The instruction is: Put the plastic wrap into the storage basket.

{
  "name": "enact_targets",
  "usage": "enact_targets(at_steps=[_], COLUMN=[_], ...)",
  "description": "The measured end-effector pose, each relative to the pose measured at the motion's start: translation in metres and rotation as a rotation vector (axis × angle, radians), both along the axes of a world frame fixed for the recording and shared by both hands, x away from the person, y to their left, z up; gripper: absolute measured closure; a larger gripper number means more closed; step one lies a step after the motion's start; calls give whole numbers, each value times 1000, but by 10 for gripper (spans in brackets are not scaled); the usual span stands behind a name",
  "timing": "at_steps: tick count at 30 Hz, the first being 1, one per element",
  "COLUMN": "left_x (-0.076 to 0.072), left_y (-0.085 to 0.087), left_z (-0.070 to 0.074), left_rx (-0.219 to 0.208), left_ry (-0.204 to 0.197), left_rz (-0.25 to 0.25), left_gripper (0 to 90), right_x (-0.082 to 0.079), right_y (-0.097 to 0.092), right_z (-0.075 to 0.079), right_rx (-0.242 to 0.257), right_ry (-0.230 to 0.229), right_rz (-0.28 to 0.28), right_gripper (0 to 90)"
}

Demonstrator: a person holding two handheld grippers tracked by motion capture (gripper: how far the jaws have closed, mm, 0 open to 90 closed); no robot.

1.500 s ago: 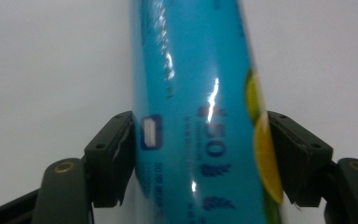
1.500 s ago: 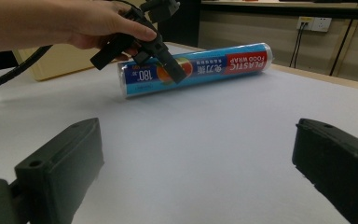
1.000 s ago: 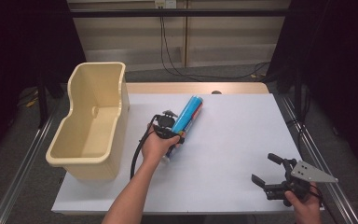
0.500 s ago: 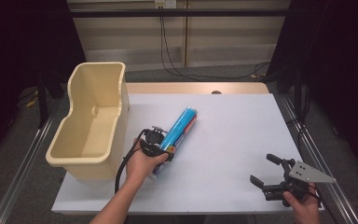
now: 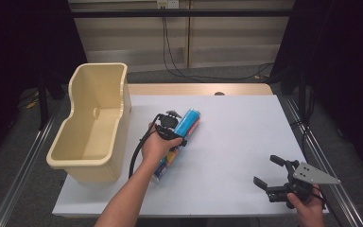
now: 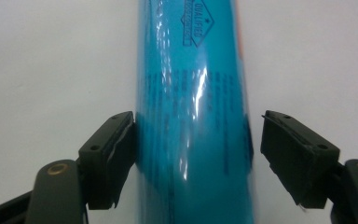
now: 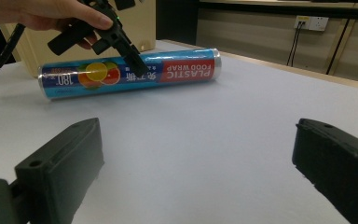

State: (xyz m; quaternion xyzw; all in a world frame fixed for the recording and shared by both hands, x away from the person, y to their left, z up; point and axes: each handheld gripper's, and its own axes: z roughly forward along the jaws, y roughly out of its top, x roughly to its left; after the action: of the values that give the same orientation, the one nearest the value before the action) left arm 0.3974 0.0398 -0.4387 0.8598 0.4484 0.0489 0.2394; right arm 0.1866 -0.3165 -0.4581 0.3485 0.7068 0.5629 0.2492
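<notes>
**Left claw straddles the plastic wrap roll**

We see our left gripper [image 5: 172, 126] spread around the blue plastic wrap roll [image 5: 179, 139], which lies between its jaws on the white table [image 5: 246, 142]; one jaw touches it, the other stands just clear. The beige bin [image 5: 92, 125] sits beyond our left hand. Our right gripper [image 5: 276, 177] hovers spread and empty, well apart from the roll.

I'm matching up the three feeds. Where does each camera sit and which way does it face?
High view: above the person's side, looking forward and down at the table; both forearms enter below.
Left gripper view: on the left gripper, jaws straddling the blue roll.
Right gripper view: on the right gripper, facing the roll and left hand.
All share the roll.
</notes>
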Motion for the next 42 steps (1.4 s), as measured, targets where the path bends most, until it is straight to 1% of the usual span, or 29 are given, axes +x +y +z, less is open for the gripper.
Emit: enact_targets(at_steps=[1, 2, 3, 5, 6, 7, 8, 9, 12, 13, 14, 15, 18, 19, 20, 21, 22, 23, 24, 27, 28, 29, 31, 33, 34, 35, 36, 40, 42], left_x=[4, 6, 9, 12, 13, 14, 15, 15, 16, 16, 17, 17, 17, 17, 17, 17, 19, 19, 20, 19, 19, 19, 20, 20, 20, 19, 19, 17, 15], left_y=[-2, -4, -6, -9, -10, -10, -11, -11, -12, -12, -14, -14, -18, -24, -24, -25, -26, -27, -27, -24, -22, -22, -18, -15, -13, -10, -10, -1, 2], left_z=[-2, -4, -5, -8, -10, -11, -11, -12, -9, -8, -7, -7, -6, -5, -5, -4, -3, -2, -1, 6, 12, 12, 19, 28, 34, 44, 44, 68, 81], left_rx=[5, 3, 13, 19, 32, 40, 52, 54, 75, 87, 95, 95, 134, 176, 176, 192, 204, 206, 204, 162, 143, 143, 121, 105, 108, 102, 102, 67, 71], left_ry=[5, 11, 18, 32, 44, 69, 82, 93, 104, 106, 113, 113, 113, 116, 116, 127, 148, 163, 176, 183, 203, 203, 219, 212, 207, 196, 196, 199, 186], left_rz=[3, 18, 19, 23, 18, 11, 6, 7, 12, 4, 11, 11, 6, 5, 5, 4, -10, -16, -24, -16, -10, -10, -5, -7, -11, -15, -15, -5, -9], left_gripper=[251, 260, 261, 271, 274, 276, 302, 303, 310, 316, 317, 318, 319, 321, 321, 321, 322, 323, 323, 324, 324, 324, 324, 324, 324, 324, 324, 324, 324], right_x=[0, 0, 0, 0, 0, 0, 0, -1, -1, -2, -2, -2, -2, -2, -2, -2, -1, -1, -1, 0, 0, 0, 1, 1, 1, 1, 2, 2, 2], right_y=[0, -1, -1, -1, -1, -1, -2, -2, -3, -3, -3, -3, -3, -3, -3, -3, -3, -3, -4, -6, -6, -6, -5, -4, -3, -3, -2, -2, -2], right_z=[0, 0, 0, 0, 0, 0, 0, 0, 0, 0, 0, 0, 0, 0, 0, 0, 0, 0, 0, 0, 0, 0, 0, 0, 0, 0, 0, 0, 0], right_rx=[-3, 1, 1, 3, 2, 2, 3, 2, 2, 8, 7, 8, 2, 1, 2, 2, 2, 4, 5, 12, 12, 12, 13, 14, 13, 13, 10, 11, 13], right_ry=[0, 2, 3, 3, 3, 3, 1, 1, 1, 1, 0, 0, -3, -2, -2, -2, -1, 0, 0, 0, 0, 0, 0, -1, 2, 2, 1, 1, 1], right_rz=[1, 1, 1, 1, 1, 1, -2, -2, -3, -7, -8, -7, -4, -4, -3, -3, -2, -4, -5, -8, -8, -8, -7, -3, -1, -1, 2, 1, 1], right_gripper=[16, 16, 16, 16, 16, 16, 16, 16, 16, 16, 16, 16, 16, 16, 16, 16, 16, 16, 16, 16, 16, 16, 16, 16, 16, 16, 16, 16, 16])
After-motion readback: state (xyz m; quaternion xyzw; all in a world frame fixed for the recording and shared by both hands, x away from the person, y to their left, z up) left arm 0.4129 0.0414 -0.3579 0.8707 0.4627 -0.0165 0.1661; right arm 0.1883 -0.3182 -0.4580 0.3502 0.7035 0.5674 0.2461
